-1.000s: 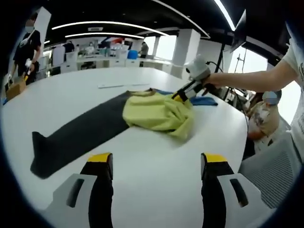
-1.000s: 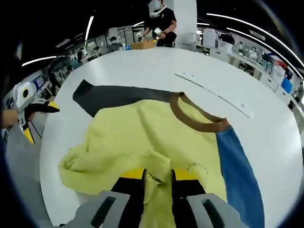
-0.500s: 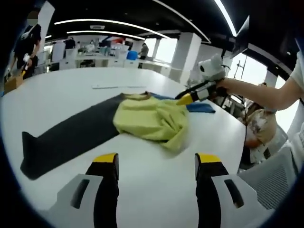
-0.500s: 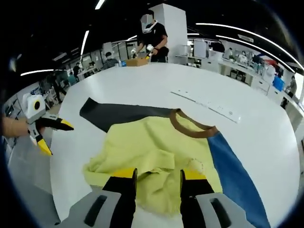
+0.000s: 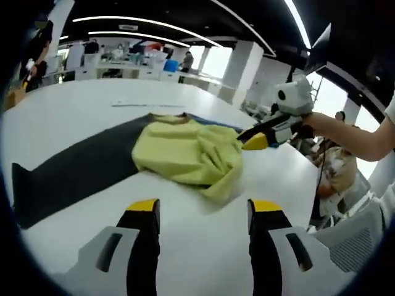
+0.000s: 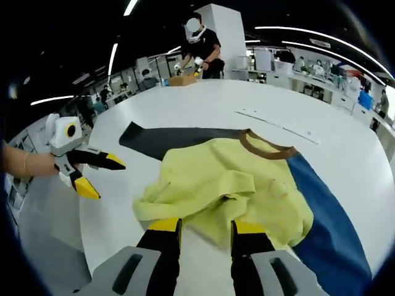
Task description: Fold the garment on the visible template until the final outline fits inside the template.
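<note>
I am working over a broad white table with a rounded edge, in a large open office with ceiling strip lights, white pillars and desks behind. A person stands at the far end of the table beside a cardboard box.

The garment lies on the table's middle: a yellow body bunched and partly folded over itself, with a brown collar, a black sleeve and a blue sleeve. Its long axis runs sleeve to sleeve; in the right gripper view the black sleeve stretches toward the far left and the blue one toward the near right, with the collar on the far side.

My left gripper hovers above bare table just short of the yellow heap, jaws spread and empty. My right gripper hangs over the garment's near edge, jaws parted and gripping nothing that I can see.
</note>
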